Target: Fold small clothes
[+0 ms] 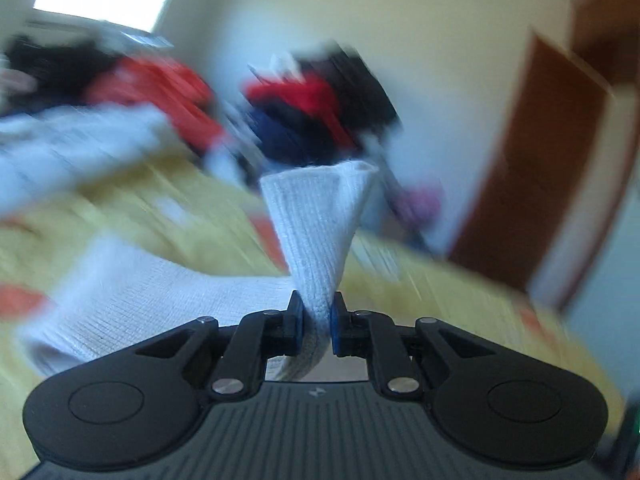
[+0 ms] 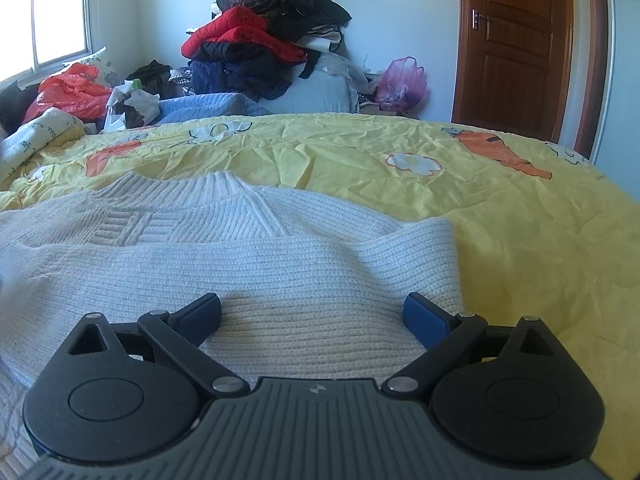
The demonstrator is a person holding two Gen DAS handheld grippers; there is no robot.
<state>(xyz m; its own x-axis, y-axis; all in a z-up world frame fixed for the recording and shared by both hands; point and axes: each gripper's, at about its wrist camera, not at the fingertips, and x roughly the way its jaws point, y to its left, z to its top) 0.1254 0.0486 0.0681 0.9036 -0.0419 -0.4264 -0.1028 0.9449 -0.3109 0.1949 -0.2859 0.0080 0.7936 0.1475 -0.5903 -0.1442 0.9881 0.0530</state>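
My left claw (image 1: 314, 320) is clamped on a sleeve end of the white knit sweater (image 2: 248, 264), which lies spread on the yellow bedspread (image 2: 500, 208); my right claw (image 2: 312, 320) hovers over its body, jaws apart. I judge the knit soft, floppy and light, best gripped at cuffs and hem. A clothes pile (image 2: 264, 36) sits well beyond, nothing blocking
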